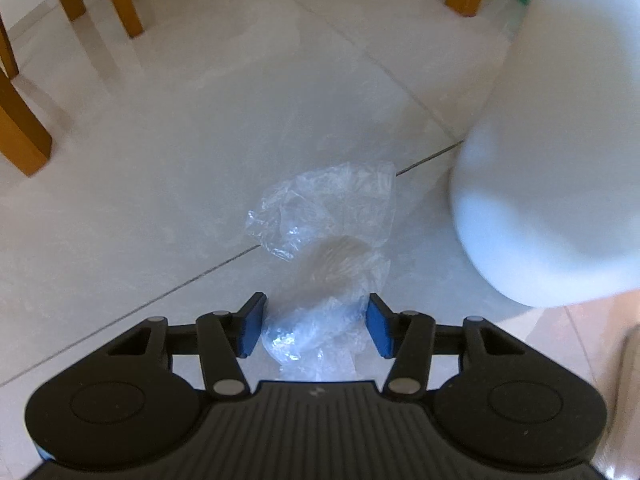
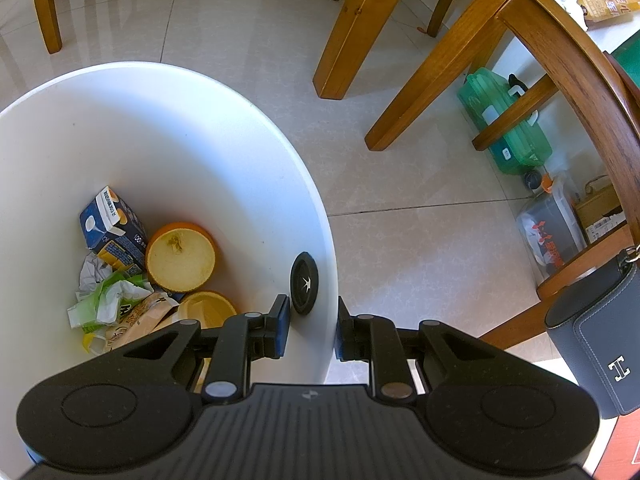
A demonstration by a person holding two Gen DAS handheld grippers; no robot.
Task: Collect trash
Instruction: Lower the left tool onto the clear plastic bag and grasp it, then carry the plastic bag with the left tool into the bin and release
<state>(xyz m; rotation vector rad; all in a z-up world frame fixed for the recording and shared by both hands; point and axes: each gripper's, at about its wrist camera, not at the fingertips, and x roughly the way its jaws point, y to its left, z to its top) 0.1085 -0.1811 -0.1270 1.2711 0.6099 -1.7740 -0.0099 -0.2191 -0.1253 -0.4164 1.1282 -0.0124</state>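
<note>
A crumpled clear plastic bag reaches forward from between the blue pads of my left gripper, just above the tiled floor. The jaws press its near end from both sides. The bag looks sharp while the floor and chair legs are blurred. A white trash bin stands close on the right, blurred. My right gripper is shut on the wall of the white bin, one finger inside and one outside. In the bin lie a blue carton, orange halves and wrappers.
Wooden chair legs stand at the left and back. Table legs and a green plastic case are right of the bin, with a clear storage box and a dark hanging bag. A black disc sits on the bin's inner wall.
</note>
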